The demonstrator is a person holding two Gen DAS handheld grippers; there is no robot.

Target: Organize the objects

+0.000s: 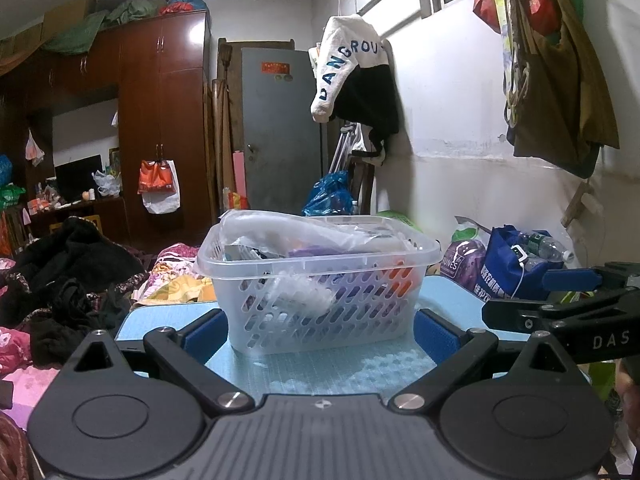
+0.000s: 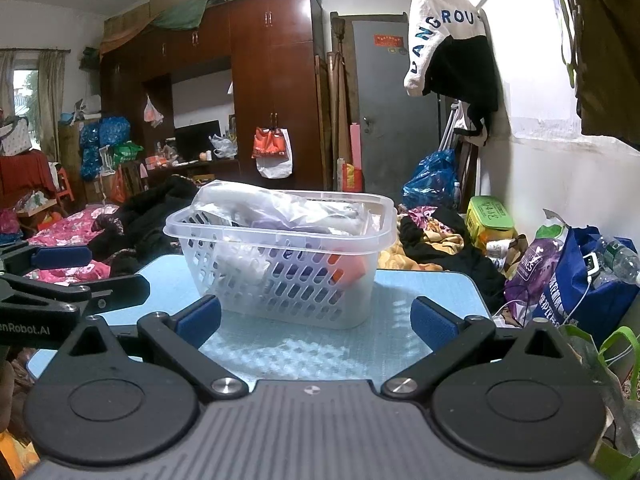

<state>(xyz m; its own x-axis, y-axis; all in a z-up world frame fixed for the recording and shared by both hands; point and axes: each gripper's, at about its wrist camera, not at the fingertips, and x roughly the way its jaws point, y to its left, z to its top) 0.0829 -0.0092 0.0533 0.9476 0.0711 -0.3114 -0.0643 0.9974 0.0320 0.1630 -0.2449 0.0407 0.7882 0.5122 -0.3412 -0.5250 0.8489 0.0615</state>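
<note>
Two claws face one clear plastic basket [image 1: 316, 284] that stands on the light blue worktop [image 1: 340, 368]. The left claw [image 1: 318, 330] is spread wide, its blue pads just short of the basket's near wall on either side, holding nothing. The right claw [image 2: 316, 318] is spread as well and empty, near the basket's front and a little off to its right. Inside the basket lie crumpled clear plastic bags [image 2: 276, 204], something purple and an orange item [image 2: 350, 270] against the right wall; through the slots I cannot tell what these are. Beyond the basket, a dark wardrobe [image 1: 164, 120] and a grey door [image 1: 280, 128] stand at the far wall.
</note>
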